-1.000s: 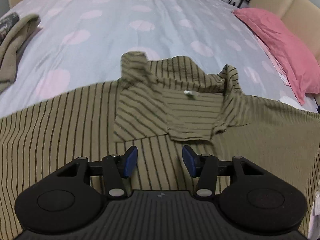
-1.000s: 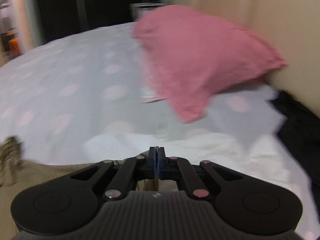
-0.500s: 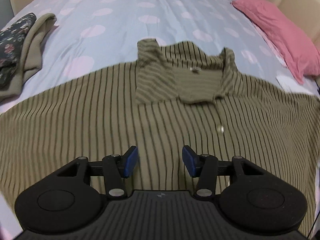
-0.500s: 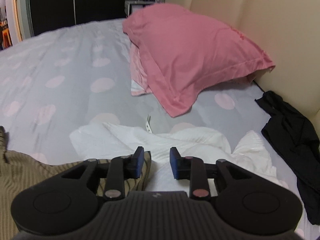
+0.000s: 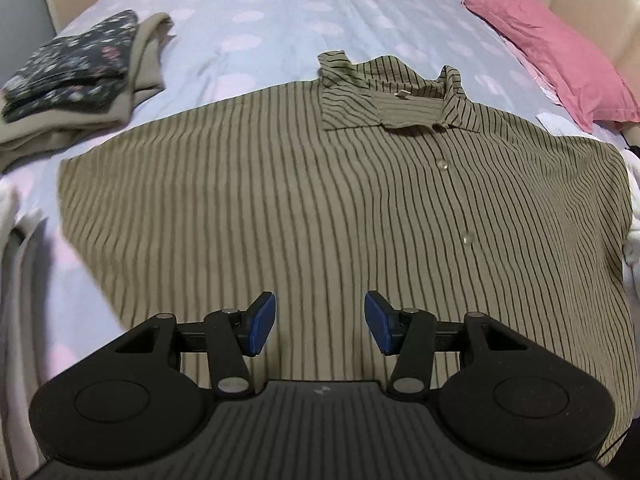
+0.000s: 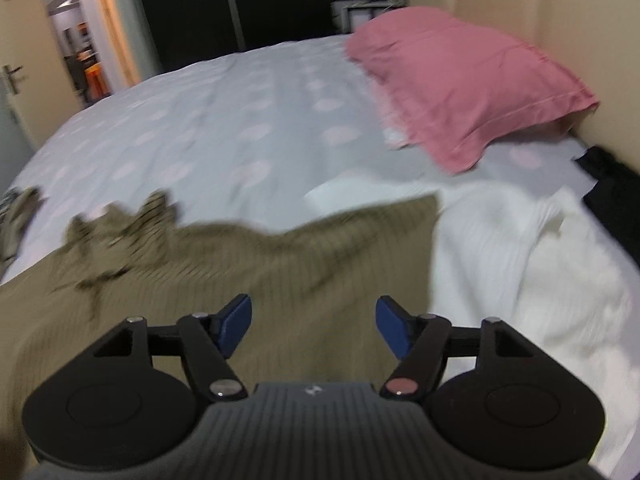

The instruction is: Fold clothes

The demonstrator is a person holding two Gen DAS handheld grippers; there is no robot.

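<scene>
An olive shirt with dark stripes [image 5: 320, 184] lies spread flat on the bed, collar [image 5: 392, 92] at the far side, buttons running down its front. My left gripper [image 5: 319, 322] hovers above the shirt's near part, open, with nothing between its blue pads. In the blurred right wrist view the same shirt [image 6: 248, 280] fills the lower left, its right sleeve edge beside white cloth. My right gripper [image 6: 314, 322] is above that part of the shirt; its jaws are opening and nothing is between them.
Folded clothes, a dark floral piece on a beige one [image 5: 76, 80], sit at the bed's far left. A pink pillow [image 5: 556, 56] [image 6: 464, 80] lies by the headboard. A white garment [image 6: 528, 264] is bunched right of the shirt, a black one [image 6: 608, 184] beyond it.
Both grippers pulled back from the shirt, so more of it shows. The right gripper, shut on the shirt's edge a second ago, let go and spread its jaws. The left stayed equally open.
</scene>
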